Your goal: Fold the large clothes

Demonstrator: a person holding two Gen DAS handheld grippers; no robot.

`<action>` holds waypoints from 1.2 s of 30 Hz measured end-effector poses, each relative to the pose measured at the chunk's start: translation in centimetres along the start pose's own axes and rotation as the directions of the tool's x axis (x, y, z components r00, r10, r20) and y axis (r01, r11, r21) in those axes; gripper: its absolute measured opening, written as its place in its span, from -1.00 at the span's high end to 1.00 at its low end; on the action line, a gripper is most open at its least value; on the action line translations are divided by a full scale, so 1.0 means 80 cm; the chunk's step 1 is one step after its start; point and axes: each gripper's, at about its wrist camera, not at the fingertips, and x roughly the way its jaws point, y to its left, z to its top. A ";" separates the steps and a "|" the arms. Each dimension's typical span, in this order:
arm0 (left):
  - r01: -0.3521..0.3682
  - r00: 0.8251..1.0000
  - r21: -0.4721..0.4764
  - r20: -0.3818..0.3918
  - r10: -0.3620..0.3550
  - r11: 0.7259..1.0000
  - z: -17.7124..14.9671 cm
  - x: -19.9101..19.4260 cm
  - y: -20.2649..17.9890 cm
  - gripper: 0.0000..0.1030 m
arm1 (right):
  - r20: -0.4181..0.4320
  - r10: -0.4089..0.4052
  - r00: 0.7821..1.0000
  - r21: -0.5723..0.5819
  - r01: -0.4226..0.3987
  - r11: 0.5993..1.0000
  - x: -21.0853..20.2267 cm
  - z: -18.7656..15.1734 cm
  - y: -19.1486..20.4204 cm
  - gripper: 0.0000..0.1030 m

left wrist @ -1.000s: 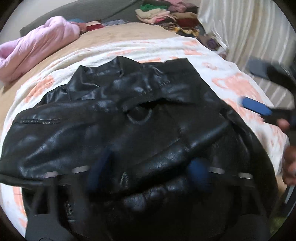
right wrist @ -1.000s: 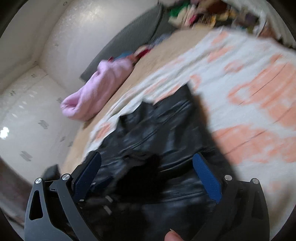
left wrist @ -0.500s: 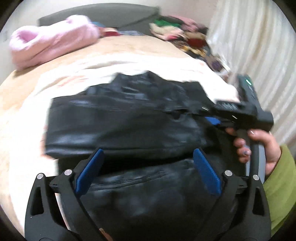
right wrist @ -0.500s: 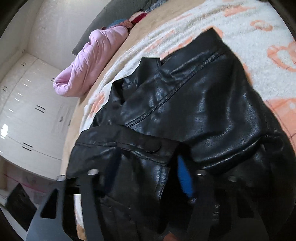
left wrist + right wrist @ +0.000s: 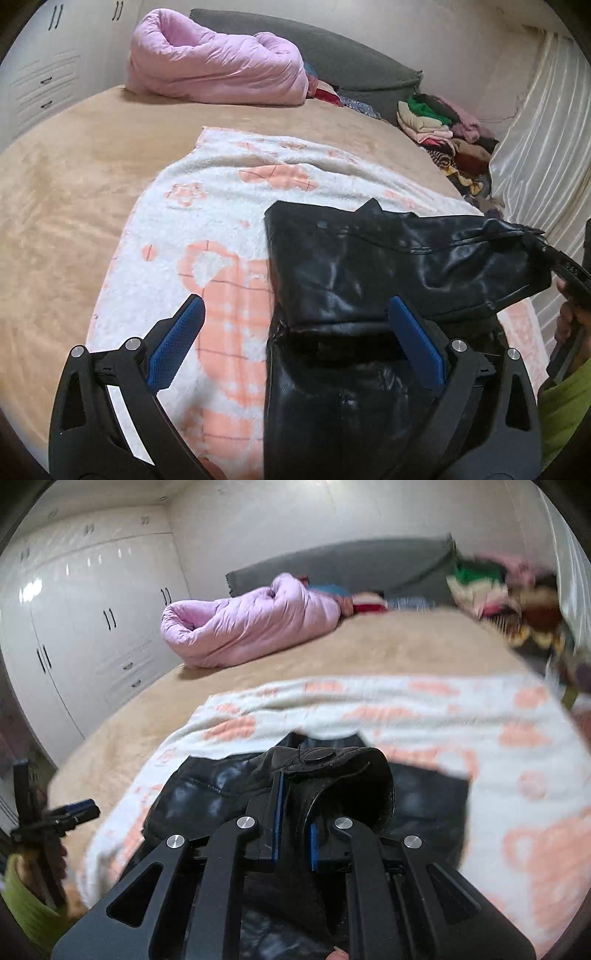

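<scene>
1. Step: mid-fold. Black leather jacket (image 5: 369,280) lies on the patterned towel (image 5: 207,229) on the bed (image 5: 66,177), toward the towel's right half, already partly doubled over.
2. R gripper (image 5: 293,812): jaws have just been closing and are now clenched on a jacket flap w/ a snap button; that edge is lifted off the pile, rest of jacket sags below it.
3. L gripper (image 5: 295,339): jaws have just been opening and are now released, wide apart, nothing between pads; it hovers over the jacket's near left edge, not touching as far as I can tell.
4. Judgement: the raised flap likely gets carried across and laid flat.
5. Next needs: L to pin or grab the opposite edge so the stiff leather doesn't slide; keep R grip firm; line up edges before letting go.
</scene>
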 end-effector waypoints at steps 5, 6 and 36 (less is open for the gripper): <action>0.020 0.999 0.026 -0.032 -0.020 0.999 0.013 0.031 -0.020 -0.80 | -0.008 -0.039 0.999 0.013 0.039 0.999 0.002 -0.008 -0.020 0.81; 0.028 0.999 0.025 -0.045 -0.027 0.999 0.017 0.039 -0.021 -0.80 | -0.011 -0.042 0.999 0.021 0.042 0.999 0.004 -0.012 -0.022 0.81; -0.007 0.954 0.115 -0.296 0.041 0.993 0.010 0.190 -0.058 0.52 | -0.145 -0.108 0.984 0.095 0.122 0.988 0.042 -0.069 -0.057 0.65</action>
